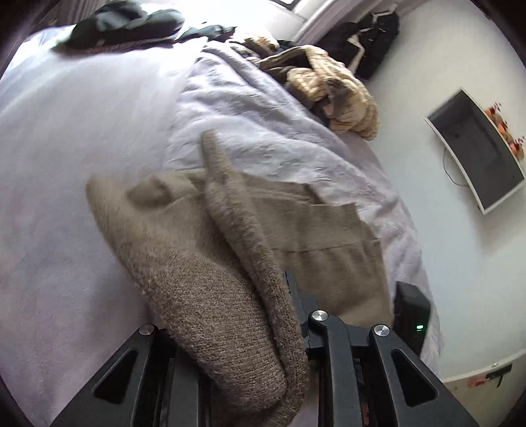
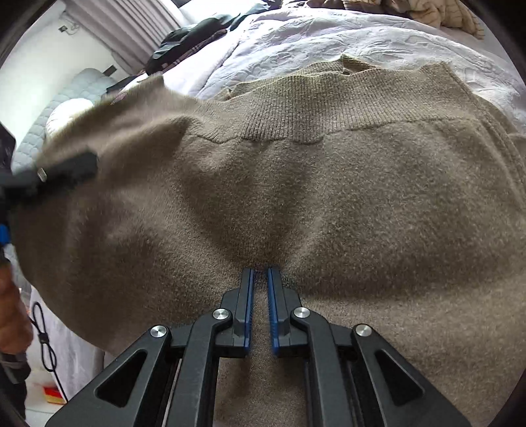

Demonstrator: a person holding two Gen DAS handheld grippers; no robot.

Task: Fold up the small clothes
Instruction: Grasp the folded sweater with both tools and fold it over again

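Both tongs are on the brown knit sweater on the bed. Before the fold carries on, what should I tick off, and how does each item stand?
1. Right tongs gripping the brown knit sweater: ok, the blue pads pinch a ridge of knit.
2. Left tongs gripping the sweater: ok, a thick fold of knit sits between the fingers and lifts off the bed.
3. Ribbed hem lying flat: ok on its right part; its left end is lifted and blurred.
4. Landing area on the pale bedspread: ok, bare.
5. Other clothes clear of the sweater: ok, the striped beige garment and the dark clothes lie apart.
6. Sleeves tucked: cannot tell.
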